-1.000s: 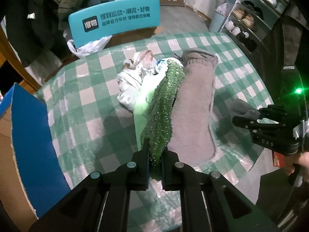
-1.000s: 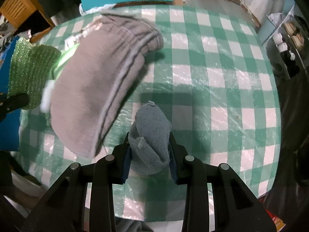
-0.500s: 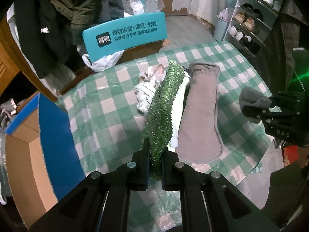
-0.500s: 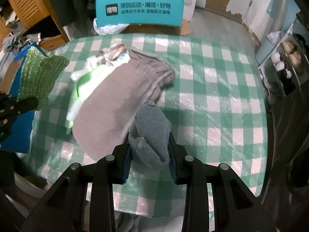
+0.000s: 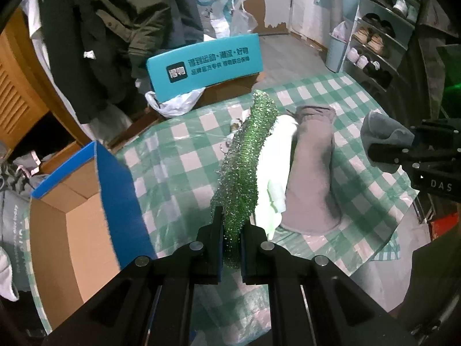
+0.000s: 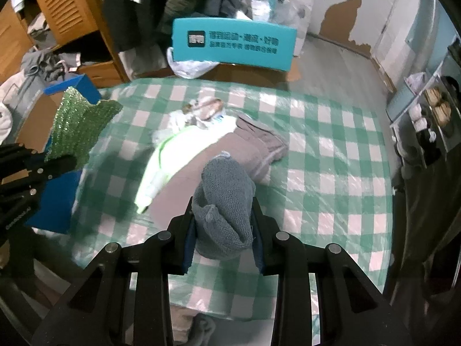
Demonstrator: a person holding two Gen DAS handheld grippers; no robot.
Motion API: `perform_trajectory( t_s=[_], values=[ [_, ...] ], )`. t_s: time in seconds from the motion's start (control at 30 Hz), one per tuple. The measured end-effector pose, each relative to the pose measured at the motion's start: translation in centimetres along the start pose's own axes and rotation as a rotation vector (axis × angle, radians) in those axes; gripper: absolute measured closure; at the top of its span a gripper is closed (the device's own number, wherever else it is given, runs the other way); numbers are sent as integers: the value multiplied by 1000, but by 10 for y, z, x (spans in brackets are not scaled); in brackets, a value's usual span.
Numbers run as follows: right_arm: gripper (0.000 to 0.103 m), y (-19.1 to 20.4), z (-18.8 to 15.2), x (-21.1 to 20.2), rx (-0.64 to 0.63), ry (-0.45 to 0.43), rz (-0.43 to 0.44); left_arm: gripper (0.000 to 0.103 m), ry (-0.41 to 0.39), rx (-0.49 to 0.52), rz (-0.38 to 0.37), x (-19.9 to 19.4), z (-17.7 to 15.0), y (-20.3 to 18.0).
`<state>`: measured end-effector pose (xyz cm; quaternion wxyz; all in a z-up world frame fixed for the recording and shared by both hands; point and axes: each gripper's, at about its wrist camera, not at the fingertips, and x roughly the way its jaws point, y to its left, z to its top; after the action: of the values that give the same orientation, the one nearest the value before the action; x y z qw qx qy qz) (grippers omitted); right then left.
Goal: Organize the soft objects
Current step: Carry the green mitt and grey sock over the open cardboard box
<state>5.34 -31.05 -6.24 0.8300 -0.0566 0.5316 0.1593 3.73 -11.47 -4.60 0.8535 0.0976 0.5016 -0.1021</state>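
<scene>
The left gripper point(image 5: 231, 230) was clenched on the lower end of a glittery green knitted cloth point(image 5: 245, 170), which hung clear above the round table covered in a green-and-white checked plastic cloth point(image 5: 184, 155). In the right wrist view the same green cloth point(image 6: 77, 127) showed at the left edge, pinched by the left gripper's black fingers point(image 6: 60, 163), above the table edge and in front of an open cardboard box with blue flaps point(image 6: 72, 86).

The right gripper point(image 6: 223, 225) was closed around a bunched grey-blue knitted sock point(image 6: 224, 199), held off the table; its 2 jaws pressed the sock's sides. From the left wrist camera that sock point(image 5: 383, 134) appeared at the right, gripped by the right gripper point(image 5: 403, 147).

On the table lay a taupe-grey fleece garment point(image 6: 201, 173), a white and light-green cloth point(image 6: 175, 150) just beside it and partly under its edge, and a crumpled printed bundle point(image 6: 201, 109) beyond them. A teal chair back with white lettering point(image 6: 233, 43) stood behind the table.
</scene>
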Motion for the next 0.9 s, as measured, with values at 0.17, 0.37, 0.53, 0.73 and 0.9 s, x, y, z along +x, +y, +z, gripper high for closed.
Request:
perform_trajectory(
  t_s=[0.17, 0.37, 0.53, 0.73, 0.9],
  values=[
    [71, 17, 7, -10, -29, -22, 8, 95, -18, -10, 19, -13, -4, 10],
    [71, 40, 17, -19, -65, -44, 37, 95, -24, -42, 23, -23, -8, 27],
    [71, 62, 27, -26, -97, -64, 64, 95, -40, -58, 38, -34, -13, 39],
    [71, 88, 40, -27, -128, -70, 97, 95, -52, -92, 36, -44, -20, 58],
    [71, 114, 50, -24, -162, -74, 124, 94, -68, -112, 60, -53, -28, 74]
  ],
)
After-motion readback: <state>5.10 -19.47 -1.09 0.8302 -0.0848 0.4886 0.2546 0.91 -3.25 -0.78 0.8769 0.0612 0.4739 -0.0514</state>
